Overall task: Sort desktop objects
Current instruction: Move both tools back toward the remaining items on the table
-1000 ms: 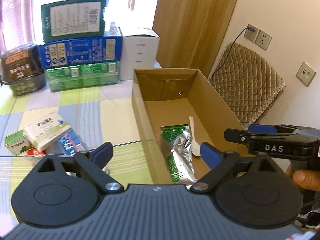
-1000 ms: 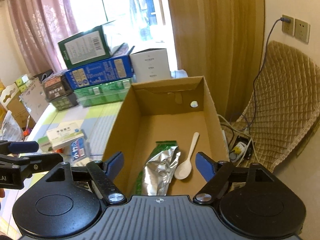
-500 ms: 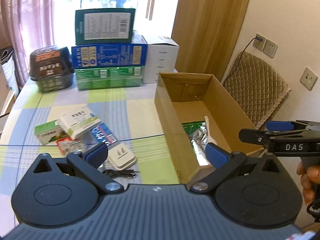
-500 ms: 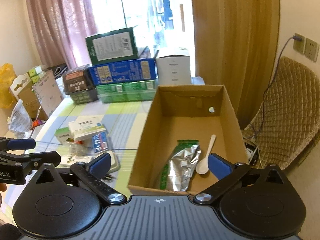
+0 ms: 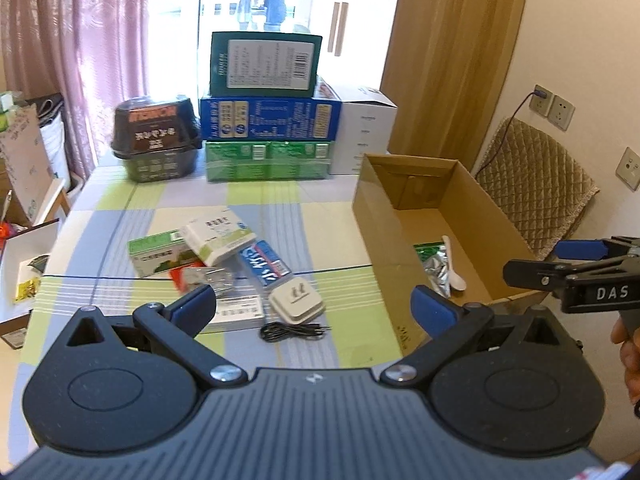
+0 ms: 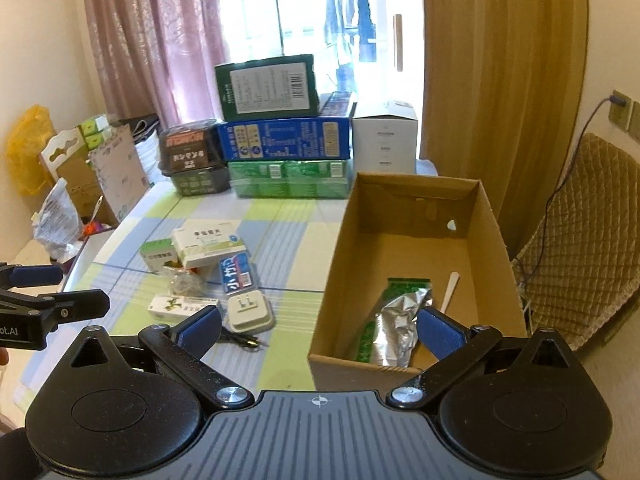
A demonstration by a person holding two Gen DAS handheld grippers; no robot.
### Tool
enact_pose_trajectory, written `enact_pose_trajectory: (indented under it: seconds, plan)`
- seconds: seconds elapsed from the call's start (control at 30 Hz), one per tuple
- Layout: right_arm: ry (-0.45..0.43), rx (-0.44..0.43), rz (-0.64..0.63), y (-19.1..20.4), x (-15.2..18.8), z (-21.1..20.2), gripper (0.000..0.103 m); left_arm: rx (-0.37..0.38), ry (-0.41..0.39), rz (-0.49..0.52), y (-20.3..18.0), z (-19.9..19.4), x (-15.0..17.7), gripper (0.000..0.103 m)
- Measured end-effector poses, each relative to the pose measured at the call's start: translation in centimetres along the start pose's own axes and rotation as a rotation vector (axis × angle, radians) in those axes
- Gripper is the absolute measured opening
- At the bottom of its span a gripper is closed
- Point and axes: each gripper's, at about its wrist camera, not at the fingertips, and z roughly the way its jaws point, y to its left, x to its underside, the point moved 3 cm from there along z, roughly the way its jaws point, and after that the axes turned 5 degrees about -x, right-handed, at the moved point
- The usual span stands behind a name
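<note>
Both tools hang tilted down over the near edge of the checked tablecloth [image 5: 280,208], jaws spread wide and empty: the left gripper [image 5: 314,308] above the loose pile, the right gripper [image 6: 320,326] at the near end of the open brown cardboard box [image 6: 490,216]. A silver-and-green foil pouch [image 6: 400,320] and white plastic spoon [image 6: 450,288] lie inside; the spoon's bowl hides behind a blue pad. Left of the box sit a white square charger [image 5: 296,299], coiled black cable [image 5: 294,331], blue sachet [image 5: 264,266] and small cartons, possibly medicine
</note>
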Motion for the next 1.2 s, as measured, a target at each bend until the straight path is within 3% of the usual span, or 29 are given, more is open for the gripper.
enact_pose_trajectory:
  seconds: [0.33, 0.77, 1.13, 1.2]
  plan:
    - [0.01, -0.029, -0.037, 2.6, 0.7, 0.2, 0.101, -0.049, -0.009, -0.008, 3.6, -1.8, 1.3, 0.102]
    - [0.048, -0.111, -0.147, 7.1, 2.5, 3.8, 0.101, -0.129, 0.033, 0.022, 10.7, -1.8, 3.9, 0.102]
    - [0.123, -0.174, -0.256, 9.6, 5.7, 9.6, 0.1, -0.066, 0.071, 0.139, 12.9, 2.0, 6.3, 0.102]
    - [0.16, -0.195, -0.279, 9.9, 6.3, 11.3, 0.093, -0.048, 0.088, 0.185, 13.0, 3.3, 6.8, 0.102]
